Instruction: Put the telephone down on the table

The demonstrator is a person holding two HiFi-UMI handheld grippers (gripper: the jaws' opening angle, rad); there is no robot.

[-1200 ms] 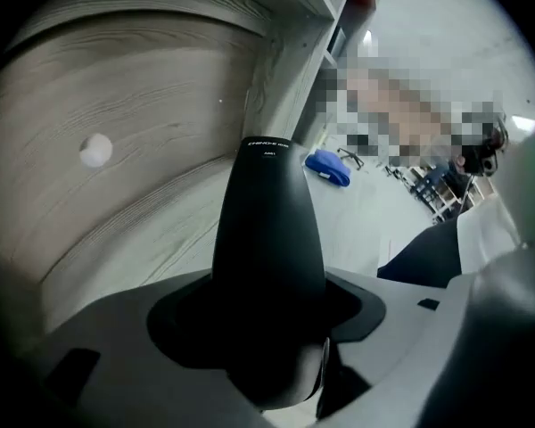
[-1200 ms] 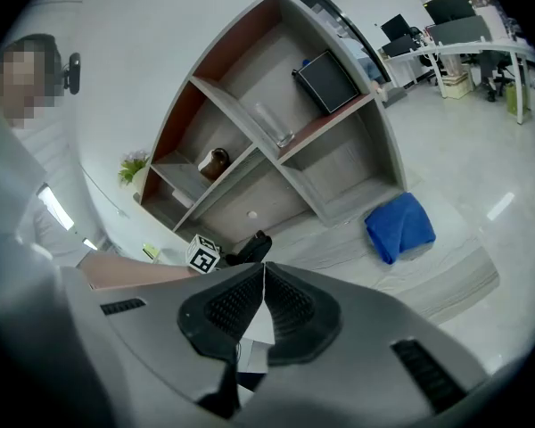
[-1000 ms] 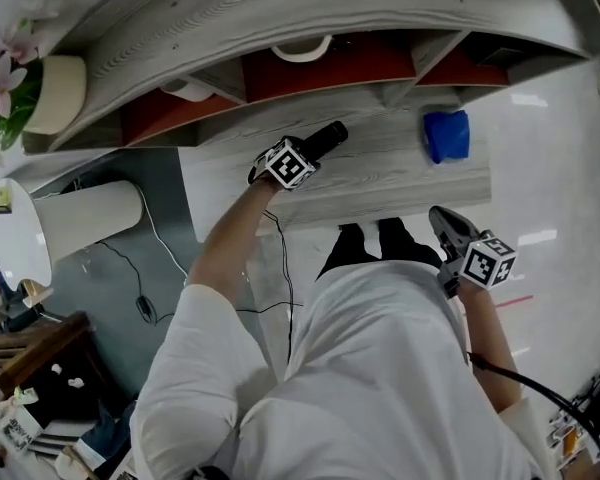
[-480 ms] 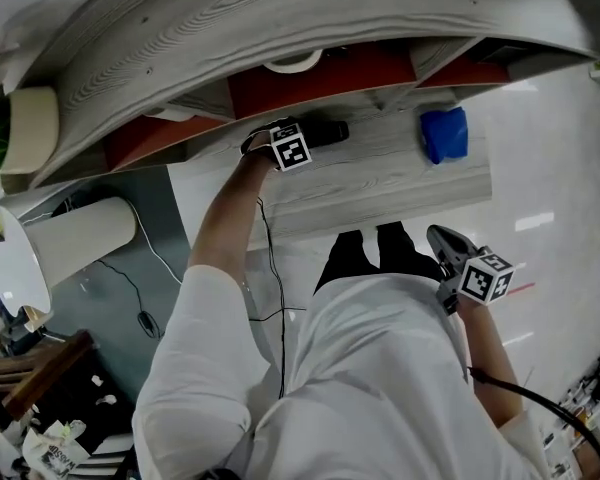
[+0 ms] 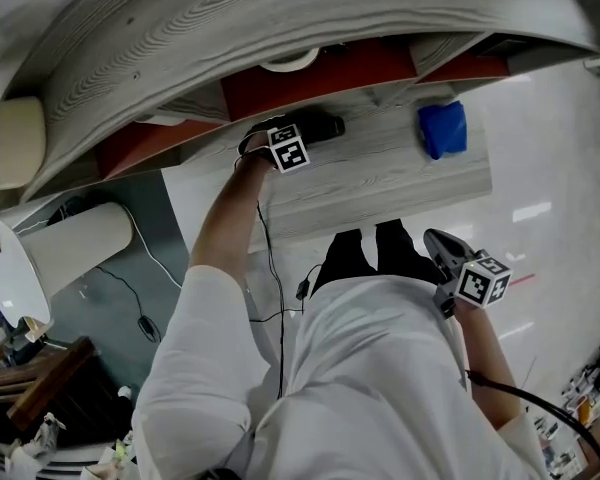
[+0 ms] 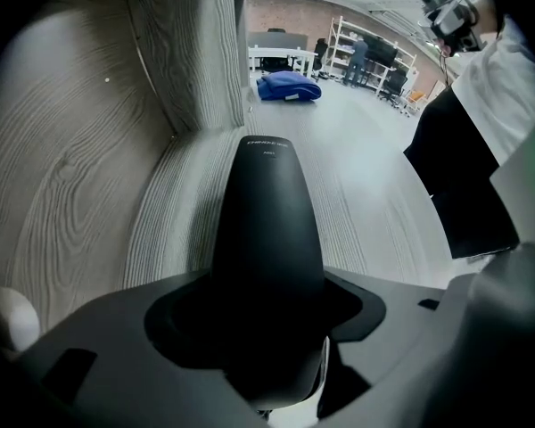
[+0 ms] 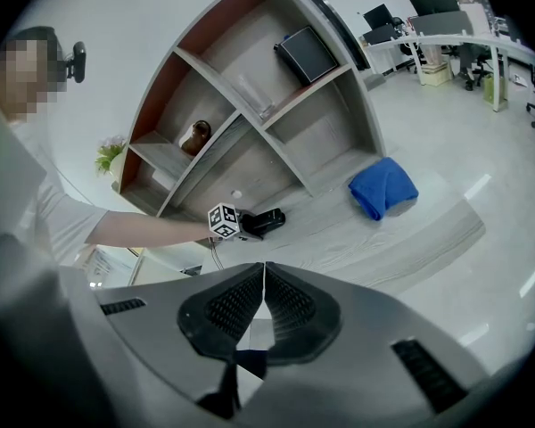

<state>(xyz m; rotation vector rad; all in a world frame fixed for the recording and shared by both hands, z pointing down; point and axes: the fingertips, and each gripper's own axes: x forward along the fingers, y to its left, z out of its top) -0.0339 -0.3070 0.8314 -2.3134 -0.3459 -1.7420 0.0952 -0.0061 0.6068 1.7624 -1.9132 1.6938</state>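
Observation:
The telephone [image 5: 323, 126] is a black handset lying lengthwise on the grey wooden table [image 5: 400, 178], close under the shelf unit. My left gripper [image 5: 308, 134] is shut on its near end. In the left gripper view the telephone [image 6: 267, 212] fills the space between the jaws and reaches out low over the table boards. From the right gripper view the telephone [image 7: 269, 220] looks to rest on the table beside the marker cube. My right gripper [image 5: 442, 248] hangs off the table's front edge at my side, jaws shut and empty [image 7: 264, 283].
A crumpled blue cloth [image 5: 443, 130] lies on the table's right part. The curved wooden shelf unit [image 5: 280, 28] with red backing rises behind the table, a white dish [image 5: 290, 61] in one compartment. A thin cable [image 5: 280, 288] hangs from the left gripper.
The left gripper has carried the telephone away from me, toward the shelf at the back of the table, and lowered it. It has hardly moved over the last half second. The right gripper stays put.

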